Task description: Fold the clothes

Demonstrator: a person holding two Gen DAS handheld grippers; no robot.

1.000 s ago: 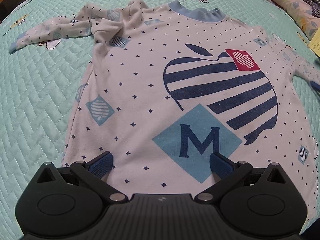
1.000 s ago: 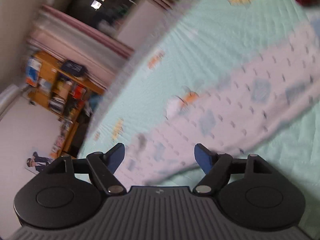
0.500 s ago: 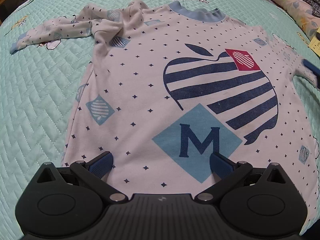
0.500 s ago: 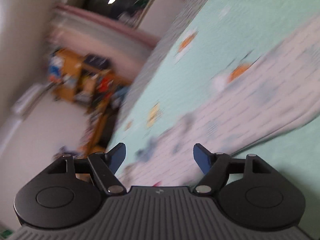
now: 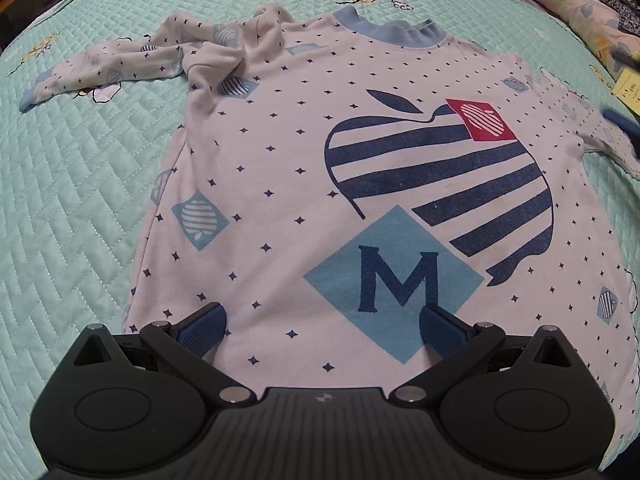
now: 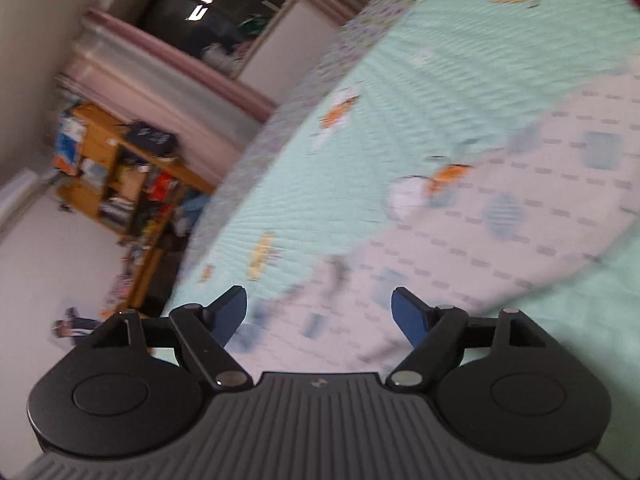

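Note:
A white long-sleeved top (image 5: 320, 160) with a striped apple print and a blue "M" diamond lies face up on the mint quilt (image 5: 80, 168). Its left sleeve (image 5: 132, 60) is crumpled toward the collar. My left gripper (image 5: 322, 314) hovers open over the hem, one pad on either side of the diamond, with nothing between them. My right gripper (image 6: 318, 300) is above the top's other sleeve (image 6: 500, 220), which looks blurred. Its jaws are opening and hold nothing. Its blue fingers (image 5: 624, 120) show as a blur at the right edge of the left wrist view.
A floral pillow or bedding (image 5: 560, 0) and a yellow note (image 5: 630, 88) lie at the quilt's far right. In the right wrist view the bed's edge (image 6: 248, 152) drops to the floor, with a cluttered wooden bookshelf (image 6: 120, 168) beyond it.
The right gripper's jaws have spread wider and its view has swung and risen along the sleeve. The left gripper and the top's body have not moved.

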